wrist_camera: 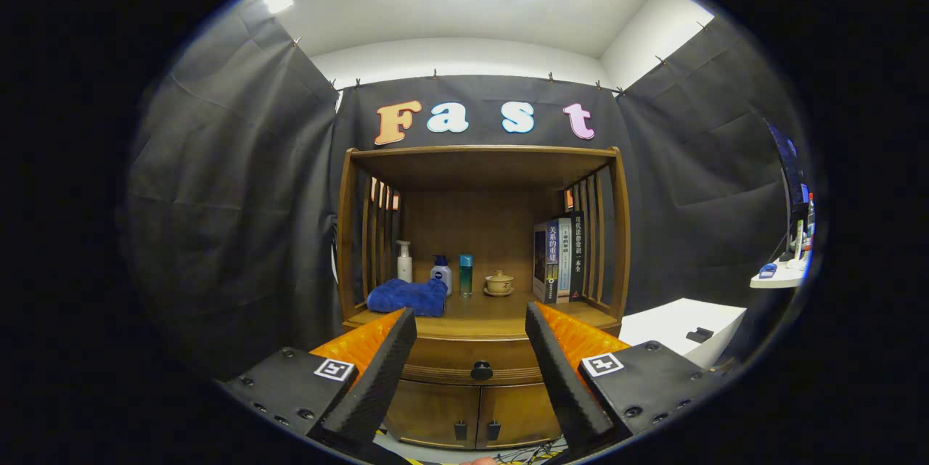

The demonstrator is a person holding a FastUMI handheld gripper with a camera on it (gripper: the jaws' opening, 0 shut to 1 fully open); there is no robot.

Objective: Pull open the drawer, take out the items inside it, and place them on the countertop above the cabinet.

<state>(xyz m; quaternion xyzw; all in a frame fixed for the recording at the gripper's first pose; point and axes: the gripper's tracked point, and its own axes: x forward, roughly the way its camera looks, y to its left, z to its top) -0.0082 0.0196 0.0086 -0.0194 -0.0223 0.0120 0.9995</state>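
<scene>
Wooden cabinet [479, 349] standing straight ahead of gripper [472, 323], fingers spread wide, gripping nothing. Drawer [443, 356] sitting shut under countertop's [501, 309] front edge, its dark knob [481, 371] showing between fingers, slightly below tips, beyond them, not touching. Judging next move: pushing forward and dipping a little toward knob. Drawer contents hidden.
</scene>
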